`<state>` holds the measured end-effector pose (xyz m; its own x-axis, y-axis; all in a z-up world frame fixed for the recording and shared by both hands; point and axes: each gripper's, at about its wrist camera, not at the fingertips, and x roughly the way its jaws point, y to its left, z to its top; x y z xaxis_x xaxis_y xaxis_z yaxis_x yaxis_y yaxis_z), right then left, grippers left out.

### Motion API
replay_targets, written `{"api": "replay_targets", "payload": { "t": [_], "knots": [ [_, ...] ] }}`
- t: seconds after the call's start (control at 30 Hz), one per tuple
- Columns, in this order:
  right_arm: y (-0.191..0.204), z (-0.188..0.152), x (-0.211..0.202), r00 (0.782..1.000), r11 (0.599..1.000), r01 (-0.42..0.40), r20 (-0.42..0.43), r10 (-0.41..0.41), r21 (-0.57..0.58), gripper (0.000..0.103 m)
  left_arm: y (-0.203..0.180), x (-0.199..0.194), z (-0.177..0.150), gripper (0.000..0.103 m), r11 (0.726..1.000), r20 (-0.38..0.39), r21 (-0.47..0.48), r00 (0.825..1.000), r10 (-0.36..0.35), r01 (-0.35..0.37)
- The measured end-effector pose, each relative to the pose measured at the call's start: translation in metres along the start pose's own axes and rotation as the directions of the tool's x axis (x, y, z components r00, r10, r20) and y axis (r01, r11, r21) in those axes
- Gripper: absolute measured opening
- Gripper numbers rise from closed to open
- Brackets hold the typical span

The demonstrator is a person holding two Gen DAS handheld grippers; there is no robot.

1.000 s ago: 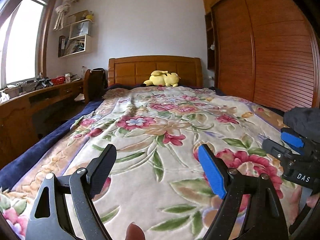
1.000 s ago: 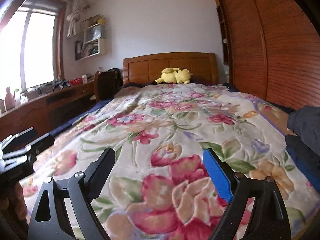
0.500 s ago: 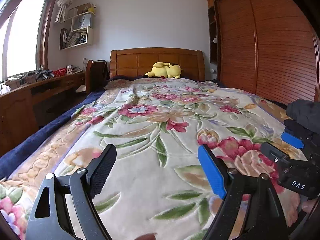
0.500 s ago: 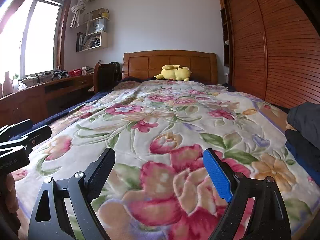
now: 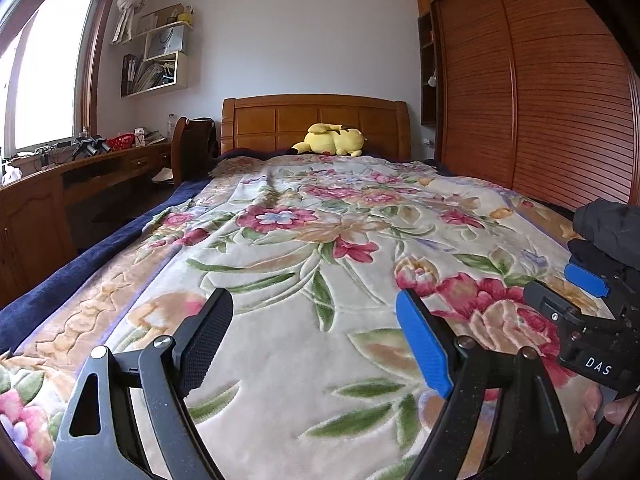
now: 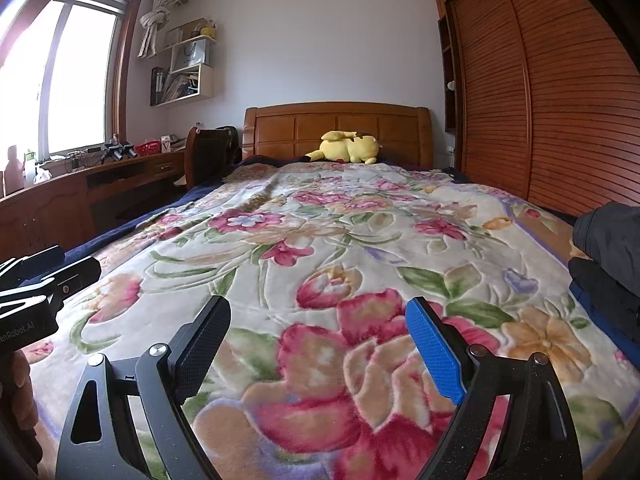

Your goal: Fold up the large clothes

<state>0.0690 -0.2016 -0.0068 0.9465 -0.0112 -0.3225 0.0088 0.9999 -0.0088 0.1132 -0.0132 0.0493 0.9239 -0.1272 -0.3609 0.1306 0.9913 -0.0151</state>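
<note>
**Bedroom setup, both grippers hovering over the bed with nothing in them**

Bedroom with a big wooden bed, and a floral blanket [image 5: 304, 240] spread flat over pretty much the whole mattress. Wooden headboard [image 5: 316, 120] at the far end with a yellow plush toy [image 5: 332, 142] lying right in front of it. Slatted wooden wardrobe [image 5: 540, 100] runs down the right side, long wooden desk [image 5: 60, 184] under the window on the left.

Hands first: the left gripper [image 5: 316, 336] sits low over the near end of the blanket, pointing toward the headboard and tipped slightly down. Jaws spread wide, just blanket showing between them, so it's released and grasping nothing. The right gripper [image 6: 318, 340] is in basically the same pose, jaws wide apart, empty too. They're side by side, each one pokes into the edge of the other's view. A bit of the person's hand [image 5: 618, 410] shows at the bottom right of the left view, on the right gripper's handle.

The clothes: a dark pile of clothes [image 6: 608, 256] sits on the right edge of the bed, just beside the right gripper, neither tool touching it.

Containers: white wall shelves [image 5: 160, 64] up left are stuffed with books and papers plus a white bag, and a small red basket [image 5: 120, 142] sits on the desk, can't tell what's in it
</note>
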Motion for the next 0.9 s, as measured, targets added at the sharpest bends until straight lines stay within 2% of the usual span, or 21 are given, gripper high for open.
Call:
{"api": "replay_targets", "payload": {
  "t": [0.9],
  "knots": [
    [-0.0014,-0.0001,0.0016,1.0,1.0,0.001,0.019,-0.001,0.011,0.09,0.0016,-0.0017,-0.0001,0.084,1.0,0.009,-0.003,1.0,0.014,-0.014]
  ]
}}
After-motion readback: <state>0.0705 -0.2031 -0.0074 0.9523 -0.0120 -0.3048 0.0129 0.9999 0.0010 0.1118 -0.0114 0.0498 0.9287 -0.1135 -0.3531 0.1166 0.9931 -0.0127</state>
